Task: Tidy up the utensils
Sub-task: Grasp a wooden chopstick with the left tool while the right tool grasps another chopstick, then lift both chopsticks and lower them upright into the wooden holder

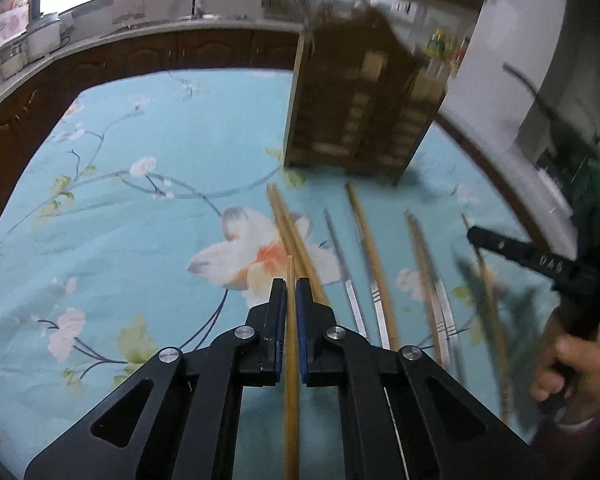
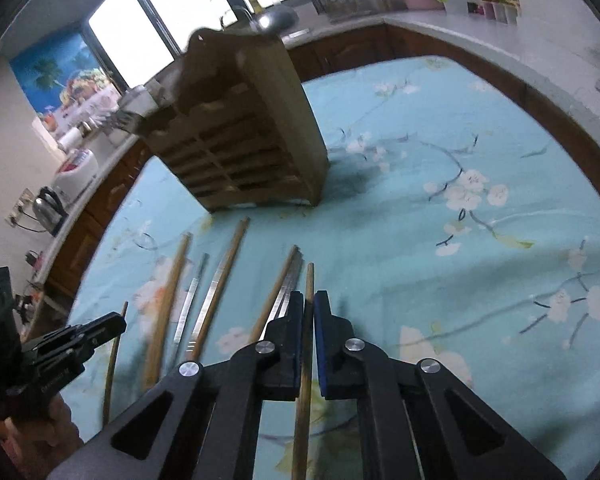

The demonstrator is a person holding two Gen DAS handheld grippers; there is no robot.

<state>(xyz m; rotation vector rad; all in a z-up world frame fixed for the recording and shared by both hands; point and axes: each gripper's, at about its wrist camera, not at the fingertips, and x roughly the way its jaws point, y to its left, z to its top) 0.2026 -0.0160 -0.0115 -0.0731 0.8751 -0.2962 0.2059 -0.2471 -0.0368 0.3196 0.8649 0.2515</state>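
My left gripper (image 1: 287,285) is shut on a wooden chopstick (image 1: 291,360) that runs back between its fingers. My right gripper (image 2: 309,298) is shut on another wooden chopstick (image 2: 306,360) the same way. A slatted wooden utensil holder (image 1: 356,108) stands on the table ahead; it also shows in the right wrist view (image 2: 244,136). Several wooden and metal chopsticks (image 1: 364,260) lie on the cloth between the grippers and the holder, also seen from the right wrist (image 2: 204,304). The right gripper shows blurred at the right of the left wrist view (image 1: 540,264), the left gripper at the lower left of the right wrist view (image 2: 72,344).
The table has a light blue floral cloth (image 1: 140,220). A kitchen counter (image 1: 148,28) with brown cabinets, a sink and a rice cooker runs behind it. In the right wrist view a kettle (image 2: 48,208) and rice cooker (image 2: 76,176) stand at the left.
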